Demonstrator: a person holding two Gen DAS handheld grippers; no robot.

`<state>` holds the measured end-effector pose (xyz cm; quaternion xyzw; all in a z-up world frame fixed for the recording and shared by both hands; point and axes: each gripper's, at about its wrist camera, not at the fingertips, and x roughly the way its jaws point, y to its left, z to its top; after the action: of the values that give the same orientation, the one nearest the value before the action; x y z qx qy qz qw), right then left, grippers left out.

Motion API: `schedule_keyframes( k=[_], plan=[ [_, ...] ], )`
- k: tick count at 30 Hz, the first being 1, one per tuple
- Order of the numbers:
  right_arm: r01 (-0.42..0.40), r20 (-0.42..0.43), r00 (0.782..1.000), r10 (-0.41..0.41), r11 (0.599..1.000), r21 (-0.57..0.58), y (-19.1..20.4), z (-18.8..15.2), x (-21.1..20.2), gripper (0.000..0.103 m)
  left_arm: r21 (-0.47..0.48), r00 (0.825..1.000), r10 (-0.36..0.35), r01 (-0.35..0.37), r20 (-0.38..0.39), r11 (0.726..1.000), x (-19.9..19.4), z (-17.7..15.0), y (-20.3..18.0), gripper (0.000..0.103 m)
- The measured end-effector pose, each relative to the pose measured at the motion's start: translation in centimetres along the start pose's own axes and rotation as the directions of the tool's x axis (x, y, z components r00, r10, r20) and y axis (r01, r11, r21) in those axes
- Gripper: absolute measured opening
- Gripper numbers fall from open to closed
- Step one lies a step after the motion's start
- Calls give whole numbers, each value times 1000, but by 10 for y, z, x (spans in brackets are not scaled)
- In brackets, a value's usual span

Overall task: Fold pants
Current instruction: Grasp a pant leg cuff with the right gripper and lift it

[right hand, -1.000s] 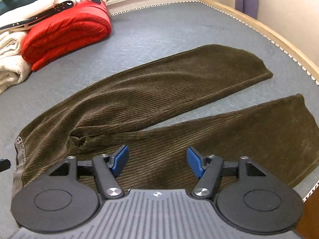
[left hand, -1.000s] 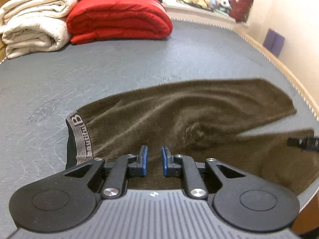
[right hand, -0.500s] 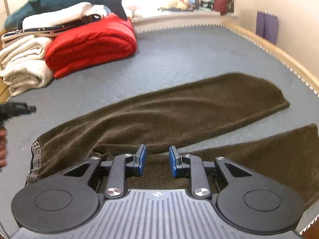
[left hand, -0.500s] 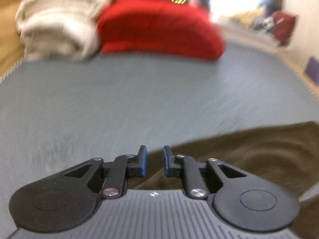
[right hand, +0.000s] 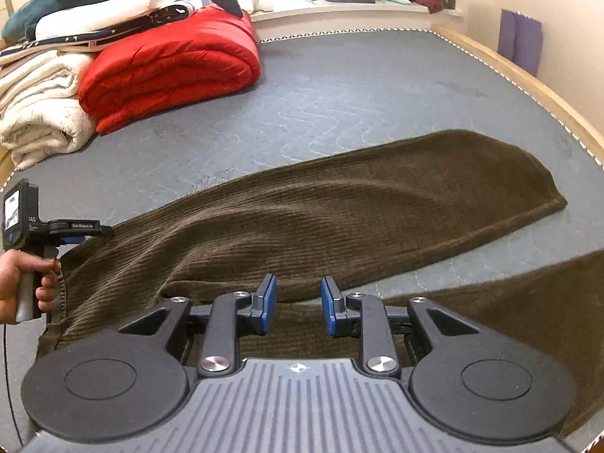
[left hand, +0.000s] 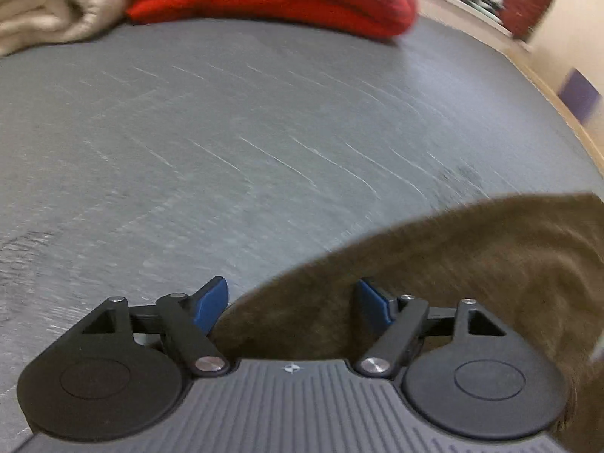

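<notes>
Right wrist view: right tongs (right hand: pixel 298 304) narrowly parted, gripping nothing, above brown corduroy pants (right hand: pixel 339 204) on bed (right hand: pixel 339 94).
Left tongs (left hand: pixel 292 304): spread, just opening, waistband edge between, unpinched.

**Pants: state and pose**

One pair of dark olive-brown ribbed corduroy pants (right hand: pixel 339 219) lies spread flat on the grey quilted mattress (right hand: pixel 358 90). Waistband end at the left in the right wrist view, with a pale elastic band showing at the edge. Legs run rightward and are splayed apart in a V; mattress shows between them. Far leg ends in a rounded hem near the right side. Near leg runs out of frame. Fabric rumpled at the crotch. Not yet folded.
</notes>
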<state>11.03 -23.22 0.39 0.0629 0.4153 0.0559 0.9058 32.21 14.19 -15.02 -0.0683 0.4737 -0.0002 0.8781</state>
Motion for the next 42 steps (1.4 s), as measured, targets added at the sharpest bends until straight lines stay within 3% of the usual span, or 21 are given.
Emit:
schedule_keyframes(
  k=[1, 2, 3, 5, 10, 12, 16, 20, 23, 25, 28, 30, 34, 38, 40, 42],
  plan=[
    [0, -5, 1000, 0, 1000, -6, 1, 1, 2, 27, 45, 1000, 18, -18, 11, 999, -2, -3, -5, 50],
    [2, -8, 1000, -2, 1000, -8, 2, 1, 4, 27, 87, 1000, 21, -23, 22, 996, -7, -4, -9, 26],
    [4, -10, 1000, -4, 1000, -8, 1, 2, 6, 27, 105, 999, 40, -43, 28, 994, -11, -4, -11, 10],
    [9, -11, 1000, -9, 1000, -5, 3, 6, 9, 27, 129, 998, 38, -44, 48, 991, -32, -2, -15, 8],
    [10, 1, 1000, -10, 1000, -8, 4, 8, 11, 27, 203, 994, -15, -6, 105, 979, -103, -12, -29, 6],
    [16, 2, 1000, -16, 1000, 3, 2, 7, 10, 27, 300, 992, -15, -23, 122, 954, -137, -29, -48, 4],
    [-13, 33, 999, 10, 996, 85, -9, 2, -4, 27, 467, 990, -42, -25, 134, 884, -209, -89, -81, 2],
    [-19, 123, 992, 4, 993, 119, -15, -10, -35, 18, 499, 996, -54, 9, 76, 867, -254, -156, -92, 2],
    [-9, 141, 990, -15, 986, 166, -25, -26, -52, 18, 442, 998, -50, 65, -47, 895, -256, -192, -89, 2],
    [-15, 139, 990, -12, 980, 197, -32, -38, -62, 18, 460, 993, -30, 78, -110, 884, -250, -209, -93, 2],
    [-4, 130, 991, -28, 972, 234, -44, -49, -69, 19, 457, 973, -42, 144, -225, 878, -240, -221, -92, 6],
    [-4, 132, 991, -32, 965, 264, -58, -49, -72, 19, 454, 983, -21, 102, -180, 885, -244, -219, -90, 7],
    [19, 152, 986, -68, 953, 301, -83, -39, -73, 20, 324, 990, -55, 94, -128, 941, -247, -199, -80, 10],
    [10, 144, 988, -56, 954, 300, -96, -13, -53, 20, 288, 988, -8, 52, -153, 956, -227, -181, -81, 10],
    [-3, 134, 990, -39, 953, 304, -98, 0, -31, 20, 284, 987, -3, 48, -159, 958, -223, -173, -84, 18],
    [-24, 123, 992, -16, 947, 319, -96, 8, -3, 24, 287, 988, -14, 59, -156, 956, -222, -169, -87, 35]
  ],
)
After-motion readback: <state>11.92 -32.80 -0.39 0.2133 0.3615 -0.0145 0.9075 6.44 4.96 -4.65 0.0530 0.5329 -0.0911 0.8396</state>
